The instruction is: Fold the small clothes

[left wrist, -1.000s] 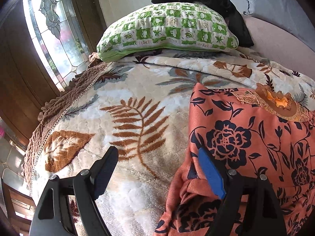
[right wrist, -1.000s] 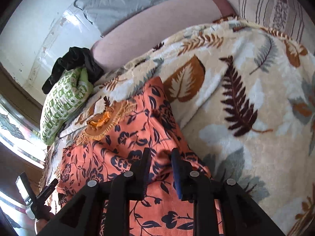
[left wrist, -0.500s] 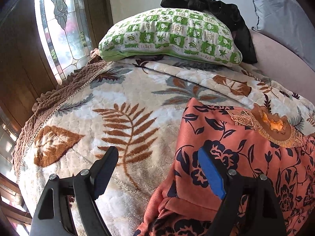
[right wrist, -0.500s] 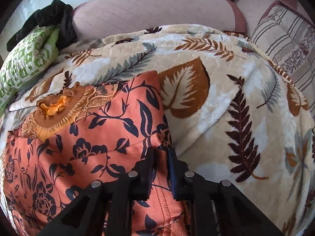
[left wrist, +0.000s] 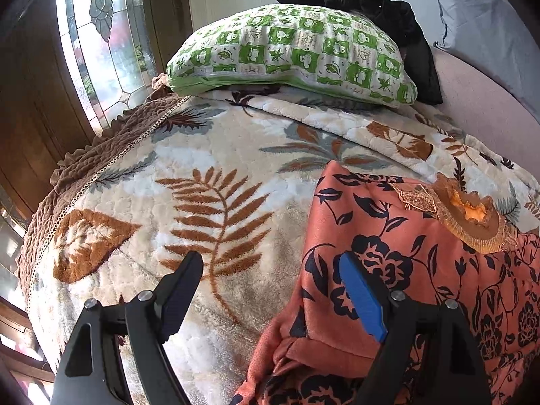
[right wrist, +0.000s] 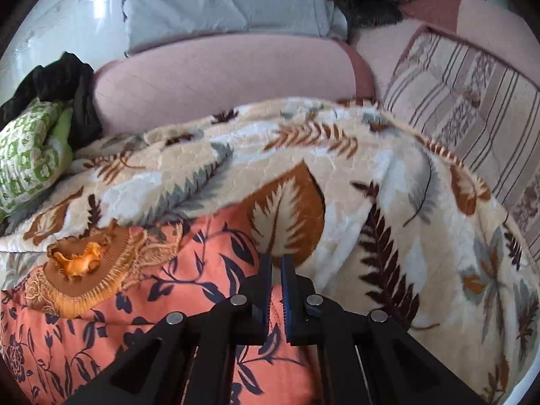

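My right gripper [right wrist: 274,270] pinches the orange floral garment [right wrist: 141,303] at its edge on the leaf-print blanket [right wrist: 388,202]; soft, limp cloth (probably light). My left gripper [left wrist: 270,290] gapes wide, holding nothing, over the opposite edge.

The orange floral garment [left wrist: 422,270] runs off the left wrist view's edge at four and five o'clock, its lower folds masked by the left gripper's [left wrist: 270,287] black arms. In the blurred right wrist view, the right gripper [right wrist: 275,270] pinches the garment's corner, hiding the cloth between its fingers. A black garment [left wrist: 388,17] lies half-hidden behind the green checked pillow [left wrist: 293,50] at twelve o'clock.
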Tool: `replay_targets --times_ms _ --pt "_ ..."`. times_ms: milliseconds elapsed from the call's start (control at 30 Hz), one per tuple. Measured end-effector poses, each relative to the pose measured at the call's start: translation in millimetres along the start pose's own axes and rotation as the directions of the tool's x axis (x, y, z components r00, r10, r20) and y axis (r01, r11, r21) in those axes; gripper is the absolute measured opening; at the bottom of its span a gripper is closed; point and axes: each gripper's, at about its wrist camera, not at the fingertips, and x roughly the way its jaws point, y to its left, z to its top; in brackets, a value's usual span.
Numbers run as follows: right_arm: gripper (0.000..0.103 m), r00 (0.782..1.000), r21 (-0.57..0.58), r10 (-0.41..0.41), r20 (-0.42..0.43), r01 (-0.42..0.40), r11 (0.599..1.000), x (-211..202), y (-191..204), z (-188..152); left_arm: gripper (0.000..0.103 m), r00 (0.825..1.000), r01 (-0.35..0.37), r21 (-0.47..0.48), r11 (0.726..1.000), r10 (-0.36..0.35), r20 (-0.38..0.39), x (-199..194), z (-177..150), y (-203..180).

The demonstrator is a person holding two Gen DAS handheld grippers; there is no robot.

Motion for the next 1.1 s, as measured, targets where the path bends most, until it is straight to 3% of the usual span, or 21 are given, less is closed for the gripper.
replay_targets --times_ms 100,200,300,433,567,667,733,833,933,1033,1100 --pt "0.006 0.992 0.049 -0.052 -0.112 0.058 0.997 24.6 -17.8 -19.3 0.084 1.0 -0.005 0.01 1.0 0.005 0.004 -0.6 -0.6 1.1" --pt "0.007 0.999 0.128 0.036 -0.019 -0.033 0.991 -10.2 -38.6 -24.8 0.084 0.998 0.016 -0.001 1.0 -0.016 0.055 -13.0 2.4 5.7" --pt "0.007 0.992 0.12 0.103 0.067 -0.111 0.987 -58.0 -46.5 -27.9 0.084 0.992 0.019 0.025 1.0 -0.022 0.126 -32.2 6.5 3.4" --pt "0.007 0.992 0.037 0.124 0.037 -0.125 0.991 -88.8 -26.1 -43.0 0.084 0.984 0.055 0.091 0.994 -0.069 0.166 -43.2 8.7 -9.8" --pt "0.007 0.989 0.119 0.141 0.041 -0.144 0.982 -84.1 1.6 -58.8 0.084 0.988 0.094 0.061 0.994 -0.1 0.115 -33.4 10.8 -5.9" --pt "0.007 0.99 0.067 0.137 0.024 -0.139 0.988 -79.6 48.6 -51.9 0.084 0.992 0.039 0.083 0.996 -0.049 0.116 -26.4 23.1 8.9" --pt "0.007 0.988 0.024 0.15 0.045 -0.151 0.988 -84.7 71.3 -45.6 0.084 0.988 0.093 0.009 0.996 -0.093 0.124 -28.5 33.3 30.6" --pt "0.007 0.985 -0.031 0.17 0.036 -0.169 0.985 -91.1 84.7 -41.2 0.084 0.964 0.242 -0.077 0.967 -0.231 0.132 -32.0 40.2 43.7" --pt "0.007 0.979 -0.012 0.202 0.019 -0.202 0.979 -88.9 69.0 -39.6 0.084 0.965 0.236 0.042 0.971 -0.239 0.109 -30.0 31.0 10.8" --pt "0.007 0.967 0.038 0.253 -0.025 -0.252 0.967 -78.1 42.7 -40.0 0.084 0.951 0.292 0.133 0.947 -0.302 0.062 -28.5 16.1 -25.7" --pt "0.007 0.963 0.037 0.263 -0.05 -0.262 0.964 -69.0 28.8 -41.6 0.084 0.953 0.285 0.223 0.932 -0.301 0.041 -29.7 4.0 -49.7"
